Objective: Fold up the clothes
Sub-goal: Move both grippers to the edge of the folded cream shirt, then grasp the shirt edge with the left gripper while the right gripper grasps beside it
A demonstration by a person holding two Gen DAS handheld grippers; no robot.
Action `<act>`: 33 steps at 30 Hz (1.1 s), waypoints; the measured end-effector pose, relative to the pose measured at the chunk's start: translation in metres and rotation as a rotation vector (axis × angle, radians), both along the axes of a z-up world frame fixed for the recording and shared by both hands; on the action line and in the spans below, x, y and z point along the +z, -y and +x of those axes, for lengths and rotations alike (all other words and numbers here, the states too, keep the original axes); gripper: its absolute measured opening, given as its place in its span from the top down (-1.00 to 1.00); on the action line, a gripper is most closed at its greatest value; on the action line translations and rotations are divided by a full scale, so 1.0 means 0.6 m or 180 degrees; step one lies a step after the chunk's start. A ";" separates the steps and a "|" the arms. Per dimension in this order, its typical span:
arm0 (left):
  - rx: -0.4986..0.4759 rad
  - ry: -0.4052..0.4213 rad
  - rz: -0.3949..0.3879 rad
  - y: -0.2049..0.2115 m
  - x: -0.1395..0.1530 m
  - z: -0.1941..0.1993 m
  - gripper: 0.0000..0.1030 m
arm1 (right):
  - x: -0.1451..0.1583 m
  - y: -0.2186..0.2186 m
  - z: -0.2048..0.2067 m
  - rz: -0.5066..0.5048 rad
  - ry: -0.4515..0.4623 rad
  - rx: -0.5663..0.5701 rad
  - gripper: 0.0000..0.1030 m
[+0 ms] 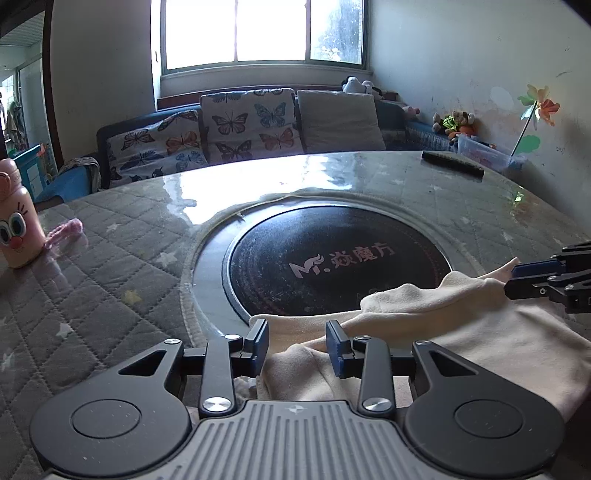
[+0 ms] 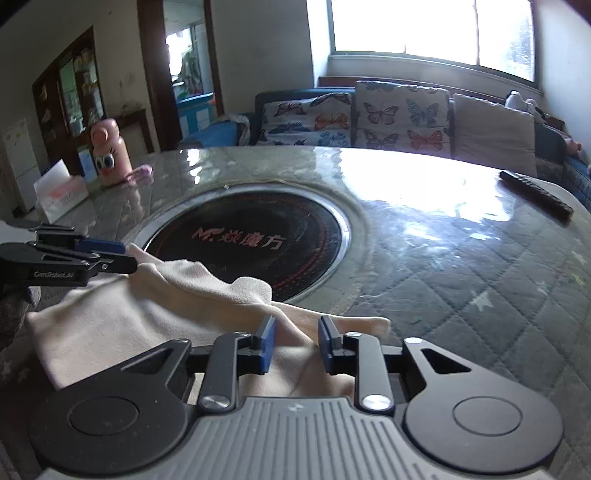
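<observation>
Blown-out window (image 1: 262,31) backlights; glare on table (image 2: 388,177); fisheye-bent edges.

Cream garment (image 1: 461,332); grey quilted, seemingly star-dotted table cover (image 1: 110,266).

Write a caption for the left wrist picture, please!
Left gripper open over cream cloth beside the round black cooktop.

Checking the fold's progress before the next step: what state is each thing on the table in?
cream garment: rumpled, lying partly over the black cooktop disc.
left gripper: open, cloth between the jaws.
right gripper: open, cloth between the jaws.
pink bottle: upright, capped.
remote: lying flat.
</observation>
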State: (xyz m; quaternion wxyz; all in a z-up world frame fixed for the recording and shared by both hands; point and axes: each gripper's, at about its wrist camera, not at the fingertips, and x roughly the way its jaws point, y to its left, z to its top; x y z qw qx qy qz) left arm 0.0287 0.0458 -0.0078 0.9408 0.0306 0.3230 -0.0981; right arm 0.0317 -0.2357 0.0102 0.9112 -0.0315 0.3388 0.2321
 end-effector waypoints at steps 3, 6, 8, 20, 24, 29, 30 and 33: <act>0.0044 -0.0003 -0.0001 -0.005 0.007 -0.018 0.13 | 0.007 0.018 -0.015 0.0048 0.0005 -0.0080 0.26; 0.0079 -0.0032 -0.0031 -0.010 0.010 -0.037 0.12 | 0.007 0.036 -0.029 0.0084 -0.0042 -0.0165 0.15; 0.0082 -0.0041 -0.0066 -0.012 0.013 -0.049 0.11 | 0.006 0.049 -0.040 0.0108 -0.0081 -0.0226 0.15; 0.0232 -0.0214 -0.0335 -0.031 0.010 -0.080 0.11 | -0.021 0.068 -0.047 0.0372 -0.0291 -0.0395 0.18; 0.0259 -0.0250 -0.0404 -0.032 0.007 -0.083 0.14 | -0.023 0.062 -0.046 0.0401 -0.0294 -0.0388 0.40; 0.0288 -0.0328 -0.0509 -0.036 0.003 -0.077 0.14 | -0.019 0.058 -0.048 0.0422 -0.0267 -0.0375 0.69; 0.0298 -0.0346 -0.0533 -0.037 0.002 -0.076 0.15 | -0.018 0.058 -0.048 0.0419 -0.0265 -0.0374 0.69; 0.0335 -0.0387 -0.0608 -0.043 0.000 -0.072 0.15 | -0.018 0.060 -0.045 0.0440 -0.0282 -0.0391 0.64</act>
